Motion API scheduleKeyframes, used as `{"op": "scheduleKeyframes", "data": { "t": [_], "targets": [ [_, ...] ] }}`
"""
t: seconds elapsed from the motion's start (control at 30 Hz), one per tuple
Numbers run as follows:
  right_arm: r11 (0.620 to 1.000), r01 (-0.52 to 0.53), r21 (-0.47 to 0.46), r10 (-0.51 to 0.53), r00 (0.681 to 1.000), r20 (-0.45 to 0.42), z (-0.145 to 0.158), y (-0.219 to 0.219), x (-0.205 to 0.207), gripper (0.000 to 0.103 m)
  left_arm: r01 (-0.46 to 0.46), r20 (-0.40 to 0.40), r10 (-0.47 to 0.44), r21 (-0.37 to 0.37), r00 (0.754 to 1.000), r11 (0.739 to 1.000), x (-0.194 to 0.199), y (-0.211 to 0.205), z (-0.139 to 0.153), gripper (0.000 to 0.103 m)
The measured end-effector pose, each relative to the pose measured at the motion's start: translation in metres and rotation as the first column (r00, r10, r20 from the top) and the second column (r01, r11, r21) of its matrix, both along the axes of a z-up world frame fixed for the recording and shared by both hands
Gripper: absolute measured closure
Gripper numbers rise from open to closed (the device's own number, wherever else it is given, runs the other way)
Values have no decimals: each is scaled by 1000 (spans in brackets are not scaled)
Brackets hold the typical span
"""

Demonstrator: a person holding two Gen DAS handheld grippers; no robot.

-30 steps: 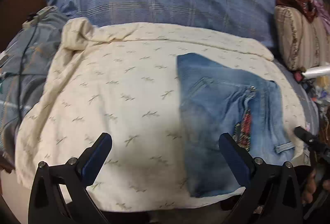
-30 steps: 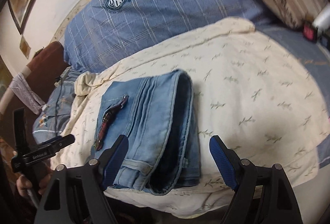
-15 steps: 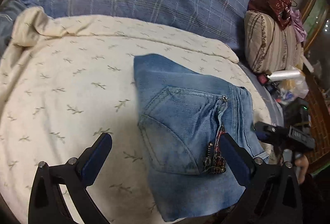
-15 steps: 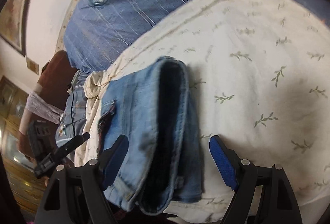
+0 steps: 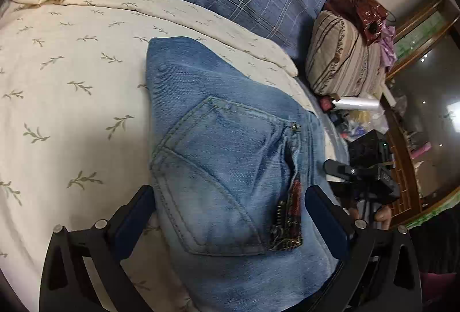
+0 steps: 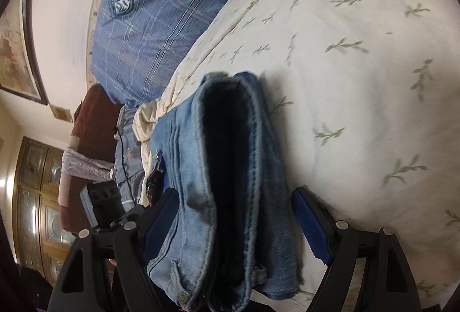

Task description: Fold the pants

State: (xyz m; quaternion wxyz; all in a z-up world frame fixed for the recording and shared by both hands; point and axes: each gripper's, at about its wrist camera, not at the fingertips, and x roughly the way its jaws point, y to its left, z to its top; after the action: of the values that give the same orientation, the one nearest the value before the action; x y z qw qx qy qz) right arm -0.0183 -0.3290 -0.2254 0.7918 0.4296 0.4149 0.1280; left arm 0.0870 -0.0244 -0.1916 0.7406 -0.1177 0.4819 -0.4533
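Jeans (image 5: pixel 230 168) lie folded on the bed (image 5: pixel 72 110), between the spread fingers of both the left hand-held gripper (image 5: pixel 230 214) and the right hand-held gripper (image 6: pixel 235 220), neither clamping them.

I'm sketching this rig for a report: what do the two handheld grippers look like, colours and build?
Both look alike. The left gripper and the right gripper each have two angular black fingers with open cut-outs, round silver bolts at the joints, and dark blue ridged pads on the inner faces. No cables or sleeves show.

The crest (image 6: pixel 123 0) on the blue plaid pillow (image 6: pixel 161 10) carries lettering too blurred to read.
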Motion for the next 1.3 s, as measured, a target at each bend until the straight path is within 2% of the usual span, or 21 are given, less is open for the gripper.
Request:
{"op": "scheduleKeyframes", "data": {
  "t": [0.13, 0.2, 0.27, 0.33, 0.4, 0.43, 0.63, 0.73, 0.77, 0.97, 1.3],
  "targets": [
    [1000, -27, -11, 27, 1000, 7, 1, 10, 2, 19, 17, -37, -17, -14, 999, 1000, 2, -4, -7, 0],
    [999, -37, -2, 37, 999, 18, 2, 13, 2, 21, 27, -24, -27, -7, 999, 1000, 0, -6, -7, 0],
    [999, -44, -13, 44, 999, 20, 3, 17, 2, 29, 33, -6, -33, 0, 999, 999, -1, -10, -5, 0],
    [998, -45, -32, 45, 999, 11, 2, 20, 2, 49, 34, 14, -34, 10, 999, 999, -4, -12, -4, 3],
    [998, -43, -55, 44, 999, 13, 4, 22, 1, 61, 32, 35, -32, 17, 999, 999, -6, -14, -3, 14],
    [996, -39, -75, 40, 999, 17, 5, 23, 1, 62, 28, 42, -29, 16, 999, 999, -6, -13, -2, 18],
    [991, -22, -128, 31, 997, 69, 15, 30, -3, 67, 22, 94, -25, 27, 995, 999, -10, -10, 0, 26],
    [988, -12, -157, 26, 996, 88, 20, 34, -4, 67, 24, 138, -27, 24, 990, 999, -13, -10, 5, 37],
    [987, -11, -163, 27, 995, 96, 21, 35, -4, 67, 19, 151, -22, 22, 988, 1000, -14, -10, 8, 45],
    [980, -5, -197, 33, 989, 142, 29, 43, -5, 68, 8, 152, -8, -2, 988, 1000, -11, -5, 12, 56],
    [973, 17, -230, 26, 982, 186, 35, 45, -9, 68, 5, 182, -4, -7, 983, 1000, -15, -3, 22, 60]
  ]
}}
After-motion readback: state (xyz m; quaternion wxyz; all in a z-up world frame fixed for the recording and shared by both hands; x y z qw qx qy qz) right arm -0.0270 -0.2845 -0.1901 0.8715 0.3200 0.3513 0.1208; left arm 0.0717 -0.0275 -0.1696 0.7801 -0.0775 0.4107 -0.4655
